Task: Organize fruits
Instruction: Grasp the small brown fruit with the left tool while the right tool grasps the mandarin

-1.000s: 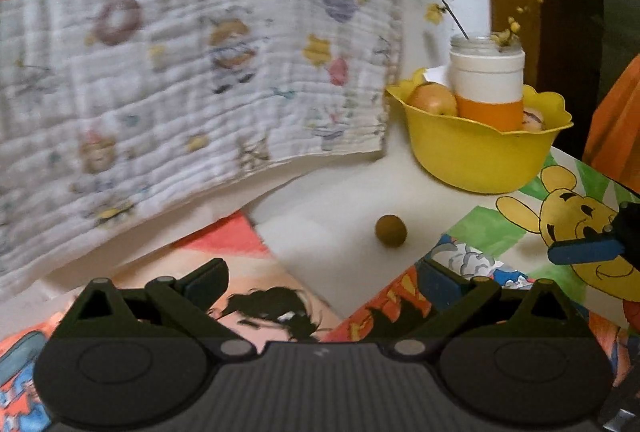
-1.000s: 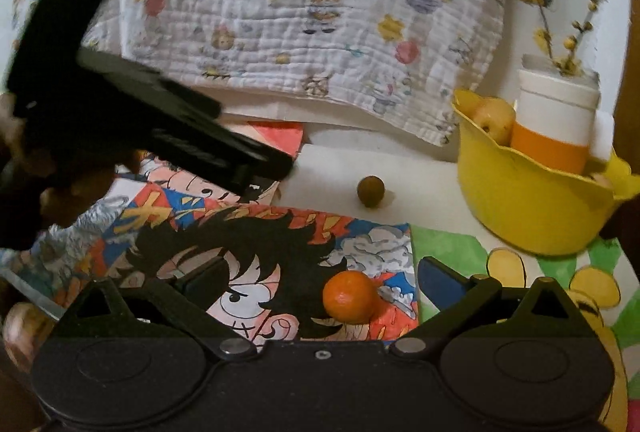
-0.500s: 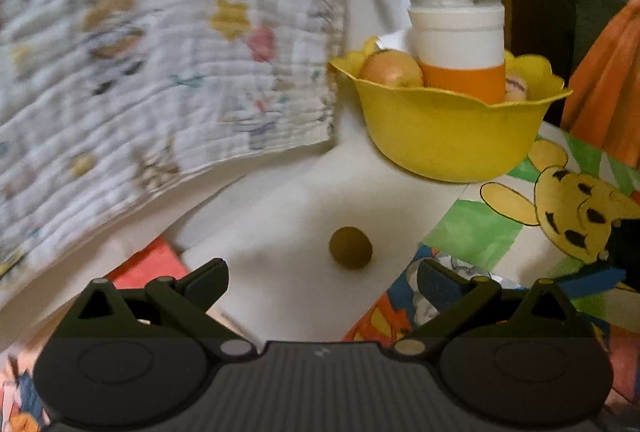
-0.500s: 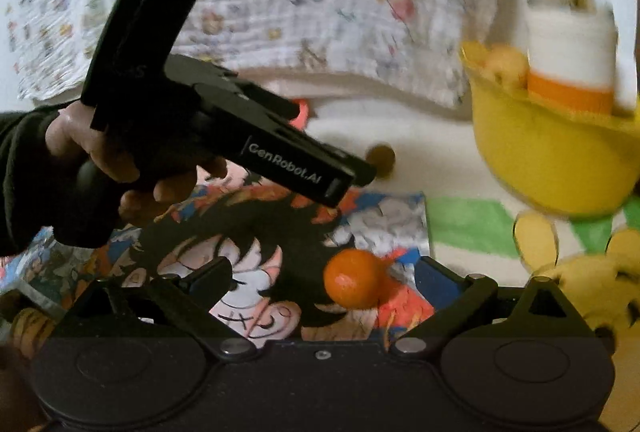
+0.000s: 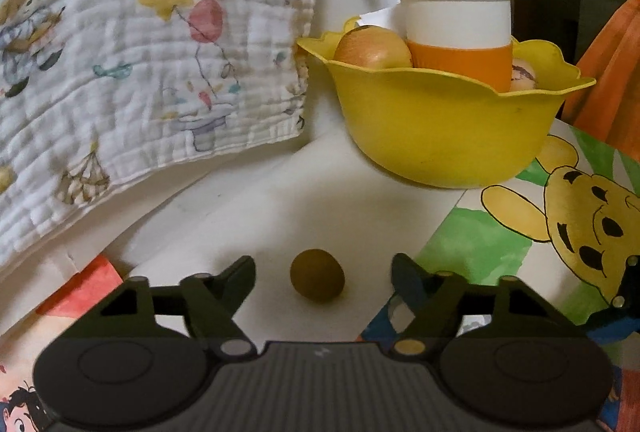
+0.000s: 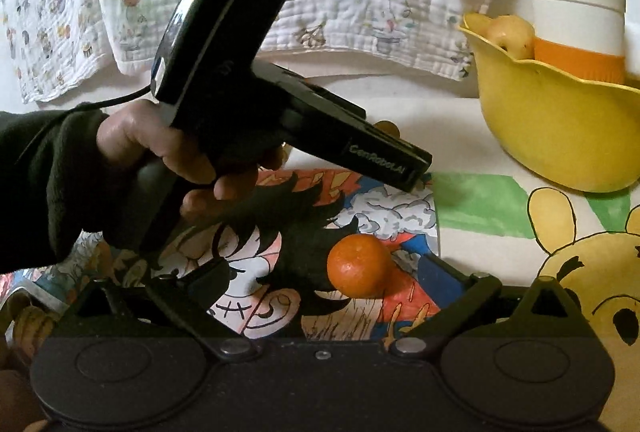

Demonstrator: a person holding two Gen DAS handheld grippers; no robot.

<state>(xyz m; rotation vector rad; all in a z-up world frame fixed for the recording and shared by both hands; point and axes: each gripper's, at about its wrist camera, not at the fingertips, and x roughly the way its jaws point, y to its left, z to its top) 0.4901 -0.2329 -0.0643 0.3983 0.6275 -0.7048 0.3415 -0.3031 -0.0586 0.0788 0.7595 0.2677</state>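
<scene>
A small brown round fruit (image 5: 317,274) lies on the white table, between the tips of my open left gripper (image 5: 323,276), which is not touching it. A yellow bowl (image 5: 448,135) stands behind it to the right, holding an apple (image 5: 372,48) and a white and orange jar (image 5: 454,17). In the right wrist view an orange mandarin (image 6: 358,266) lies on a cartoon picture between the fingers of my open right gripper (image 6: 324,282). The hand-held left gripper (image 6: 280,103) reaches across that view and mostly hides the brown fruit (image 6: 388,127). The bowl (image 6: 560,135) stands at the right.
A patterned white cloth (image 5: 140,51) hangs behind the table. Cartoon pictures cover the table, with a yellow bear picture (image 5: 580,228) at the right. Some yellowish fruit (image 6: 30,324) lies at the lower left edge of the right wrist view.
My left gripper has moved forward and right until the brown fruit sits between its open fingers. My right gripper has stayed at the mandarin, open.
</scene>
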